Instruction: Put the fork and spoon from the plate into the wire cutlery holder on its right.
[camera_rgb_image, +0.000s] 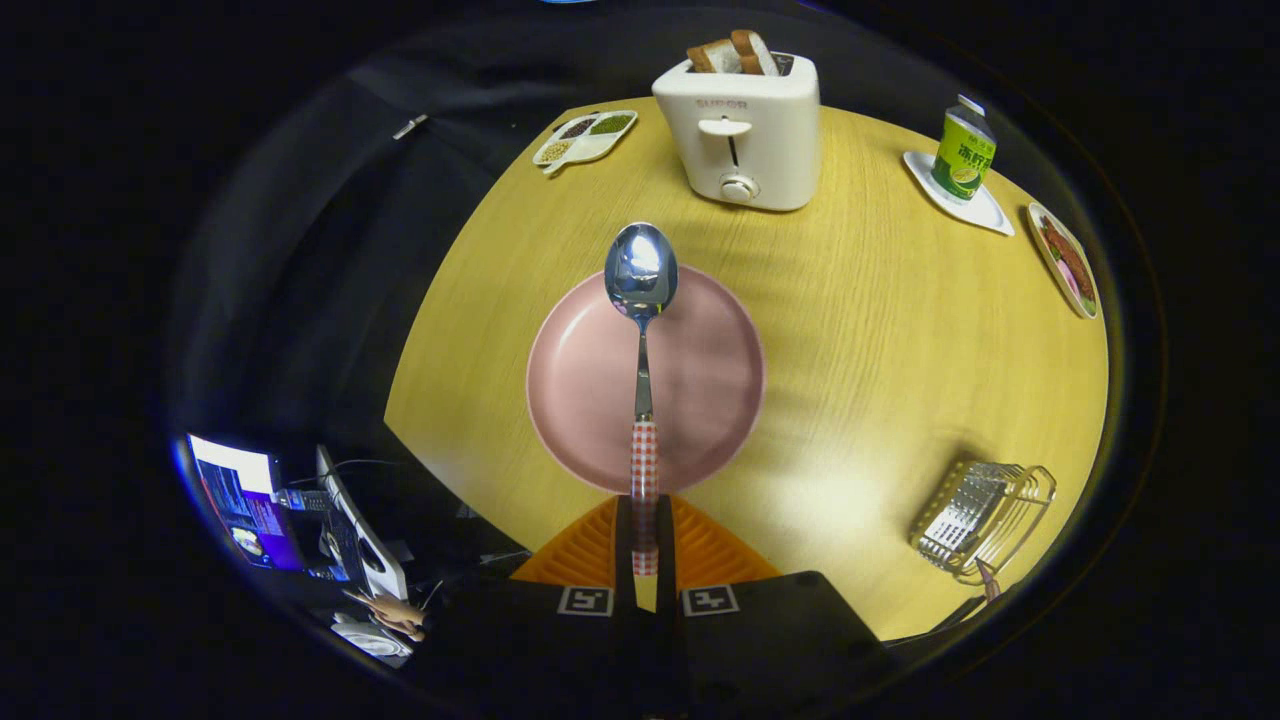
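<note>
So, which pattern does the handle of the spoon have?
A red and white check, seen in the gripper view on the spoon handle, which the gripper fingers hold.

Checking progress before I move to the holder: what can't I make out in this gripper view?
- Fork: whether it already sits in the wire cutlery holder is too small and distorted to tell.
- Spoon handle end: hidden between the shut gripper fingers.
- Pink plate: near rim covered by the fingers.
</note>
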